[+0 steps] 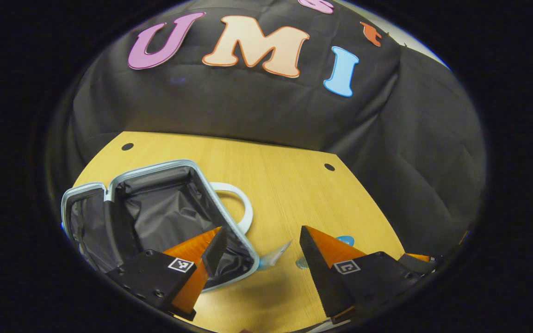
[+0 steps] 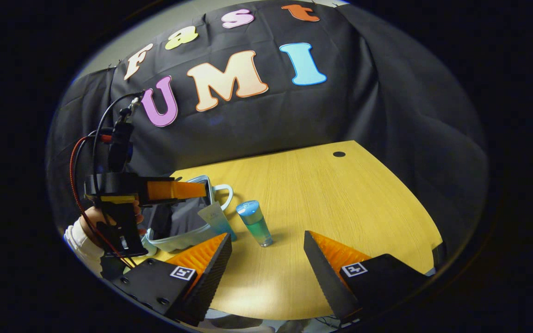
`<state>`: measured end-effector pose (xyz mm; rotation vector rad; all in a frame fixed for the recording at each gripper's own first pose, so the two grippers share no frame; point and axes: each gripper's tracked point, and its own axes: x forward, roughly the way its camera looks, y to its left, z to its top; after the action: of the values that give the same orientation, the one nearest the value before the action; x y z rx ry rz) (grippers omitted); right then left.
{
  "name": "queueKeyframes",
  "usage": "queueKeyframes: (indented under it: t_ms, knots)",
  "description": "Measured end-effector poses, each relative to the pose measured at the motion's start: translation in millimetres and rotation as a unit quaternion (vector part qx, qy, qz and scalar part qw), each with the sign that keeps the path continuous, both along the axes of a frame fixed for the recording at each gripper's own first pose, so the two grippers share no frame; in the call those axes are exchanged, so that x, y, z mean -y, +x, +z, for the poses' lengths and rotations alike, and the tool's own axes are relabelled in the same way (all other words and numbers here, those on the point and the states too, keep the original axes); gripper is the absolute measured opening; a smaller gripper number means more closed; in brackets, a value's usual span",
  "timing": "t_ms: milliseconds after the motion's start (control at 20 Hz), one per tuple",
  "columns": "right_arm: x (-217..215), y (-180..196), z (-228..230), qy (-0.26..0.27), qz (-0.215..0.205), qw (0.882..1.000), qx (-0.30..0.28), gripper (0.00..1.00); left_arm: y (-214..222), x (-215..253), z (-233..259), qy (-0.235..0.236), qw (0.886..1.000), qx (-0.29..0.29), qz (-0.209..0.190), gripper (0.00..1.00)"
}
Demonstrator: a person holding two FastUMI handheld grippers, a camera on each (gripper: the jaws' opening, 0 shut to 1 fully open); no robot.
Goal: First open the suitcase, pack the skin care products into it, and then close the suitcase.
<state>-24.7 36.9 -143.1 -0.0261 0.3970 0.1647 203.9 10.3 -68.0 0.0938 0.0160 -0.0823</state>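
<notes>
The small suitcase (image 1: 164, 208) lies open on the wooden table (image 1: 294, 185), showing its black lining; its lid (image 1: 86, 222) stands at the left and its white handle (image 1: 243, 208) points right. My left gripper (image 1: 262, 231) hovers open over the suitcase's near right corner, nothing between its fingers. A pale blue tube (image 1: 273, 256) and a blue-capped bottle (image 1: 344, 240) sit just beyond it. In the right gripper view the tube (image 2: 218, 219) leans by the suitcase (image 2: 181, 224), the bottle (image 2: 255, 224) stands upright, and my right gripper (image 2: 266, 235) is open just in front of the bottle.
A hand (image 2: 91, 222) with a white sleeve holds the left gripper (image 2: 174, 189), red and black cables trailing from it. The table has round cable holes (image 2: 339, 154) near its far edge. Black cloth walls close the booth behind and to the sides.
</notes>
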Motion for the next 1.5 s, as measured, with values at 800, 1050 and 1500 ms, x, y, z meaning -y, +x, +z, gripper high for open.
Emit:
queueKeyframes:
  t_ms: [800,1050,1500]
  knots:
    - [34,-20,-17,0.001,-0.014,0.999,-0.037,0.98,41,27,-57,0.029,0.999,-0.026,0.018,0.66]
    - [38,-24,-20,-0.006,-0.013,0.999,-0.04,0.94,53,26,-81,0.037,0.998,-0.045,0.029,0.67]
    - [42,-31,-21,-0.029,-0.015,0.998,-0.047,0.94,81,17,-103,0.031,0.997,-0.058,0.048,0.39]
